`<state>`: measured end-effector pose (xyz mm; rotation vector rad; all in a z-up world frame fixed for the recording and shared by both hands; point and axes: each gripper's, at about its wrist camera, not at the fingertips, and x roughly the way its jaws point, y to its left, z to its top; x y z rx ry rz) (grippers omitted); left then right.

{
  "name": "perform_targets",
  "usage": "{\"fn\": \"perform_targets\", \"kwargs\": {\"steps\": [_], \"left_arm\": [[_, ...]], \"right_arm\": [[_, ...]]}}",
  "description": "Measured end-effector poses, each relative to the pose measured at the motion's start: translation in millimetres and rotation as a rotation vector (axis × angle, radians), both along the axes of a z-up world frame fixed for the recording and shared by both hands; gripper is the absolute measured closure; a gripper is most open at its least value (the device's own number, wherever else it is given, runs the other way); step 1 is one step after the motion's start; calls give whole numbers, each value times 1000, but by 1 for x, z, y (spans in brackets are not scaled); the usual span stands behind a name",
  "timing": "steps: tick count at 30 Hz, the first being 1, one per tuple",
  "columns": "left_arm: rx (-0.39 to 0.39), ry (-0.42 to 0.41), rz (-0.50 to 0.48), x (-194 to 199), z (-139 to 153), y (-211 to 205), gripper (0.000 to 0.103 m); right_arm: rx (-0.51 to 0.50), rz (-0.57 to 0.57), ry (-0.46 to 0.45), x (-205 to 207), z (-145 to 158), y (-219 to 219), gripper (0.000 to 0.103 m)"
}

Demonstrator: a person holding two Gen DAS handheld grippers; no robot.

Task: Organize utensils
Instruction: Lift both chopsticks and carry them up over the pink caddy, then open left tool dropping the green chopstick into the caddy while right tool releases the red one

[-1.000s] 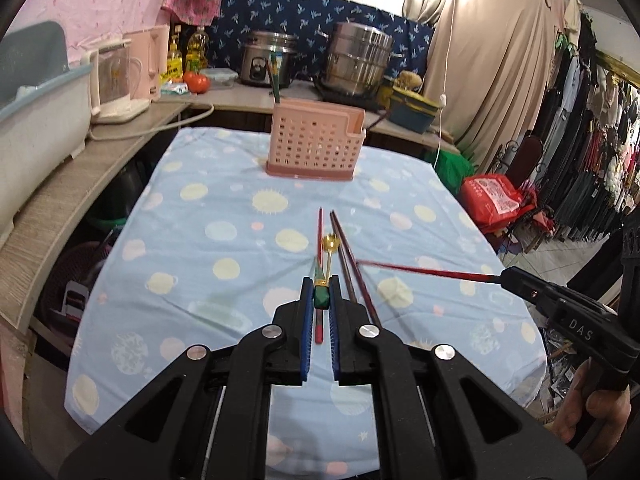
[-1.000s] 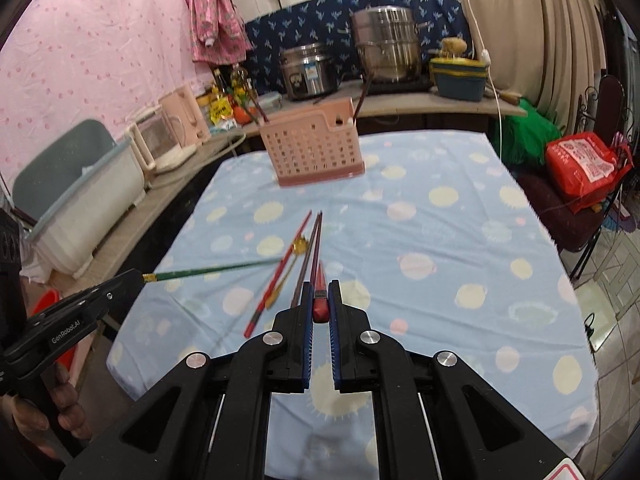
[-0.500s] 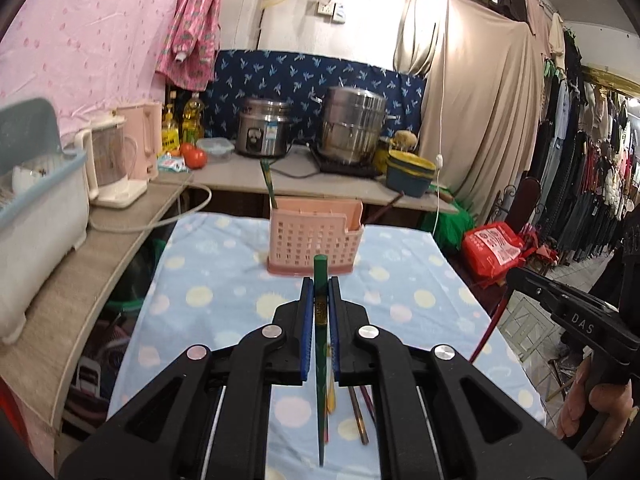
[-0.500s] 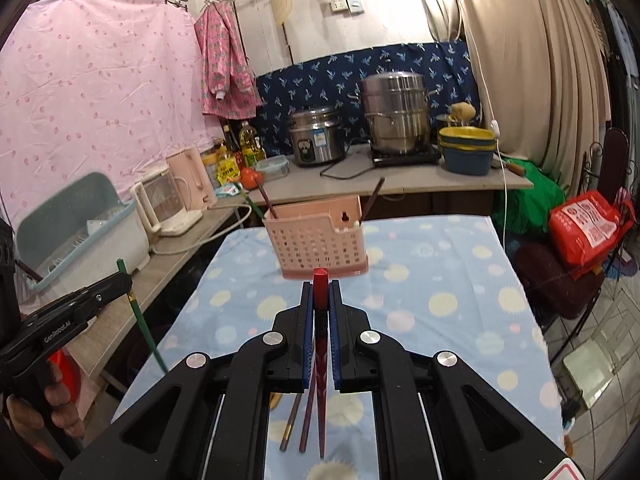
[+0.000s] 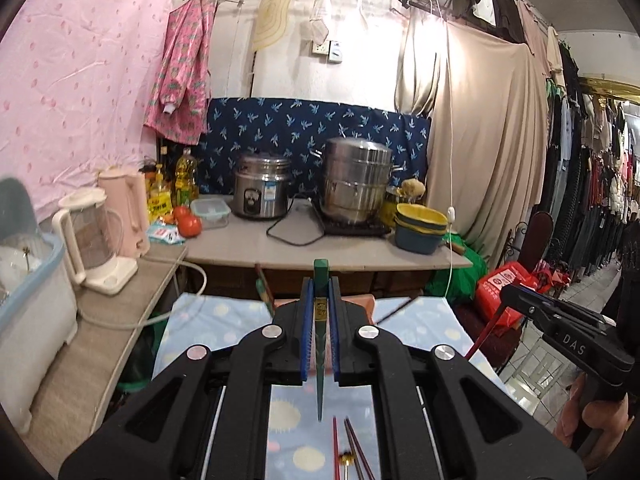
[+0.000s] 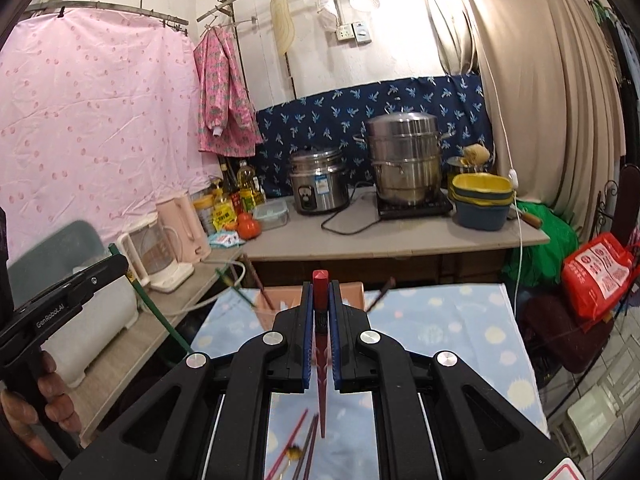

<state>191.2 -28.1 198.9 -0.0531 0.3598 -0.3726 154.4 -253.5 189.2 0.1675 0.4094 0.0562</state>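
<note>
My left gripper [image 5: 320, 300] is shut on a green chopstick [image 5: 320, 344] that hangs upright, tip down, above the table. My right gripper [image 6: 321, 304] is shut on a red chopstick [image 6: 321, 360], also upright with its tip down. The pink utensil basket [image 6: 276, 300] stands on the table beyond both grippers, mostly hidden by the fingers, with dark utensils sticking out. Several more chopsticks [image 6: 308, 444] and a gold-tipped spoon [image 6: 294, 452] lie on the blue spotted tablecloth [image 6: 440, 320] below. The right gripper also shows at the right of the left wrist view [image 5: 516, 296].
A counter [image 5: 280, 248] behind the table holds a rice cooker [image 5: 262, 190], a steel steamer pot [image 5: 356, 180], bowls, tomatoes and bottles. Kettles [image 5: 96, 240] and a dish bin stand on the left shelf. A red bag [image 6: 596, 276] lies right of the table.
Both grippers have risen and tilted up with their chopsticks, so the basket and the table sit lower in view. The chopsticks hang steeper than a second ago.
</note>
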Motion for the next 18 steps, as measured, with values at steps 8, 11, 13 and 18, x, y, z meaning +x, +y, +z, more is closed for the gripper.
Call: {"fn": "perform_targets", "kwargs": {"steps": [8, 11, 13, 18], "left_arm": [[-1, -98, 42, 68, 42, -15, 96], [-13, -121, 59, 92, 53, -16, 96], [-17, -123, 71, 107, 54, -16, 96], [-4, -80, 82, 141, 32, -21, 96]], "right_arm": [[18, -8, -87, 81, 41, -4, 96], [29, -13, -108, 104, 48, -2, 96], [34, -13, -116, 119, 47, 1, 96], [50, -12, -98, 156, 26, 6, 96]]}}
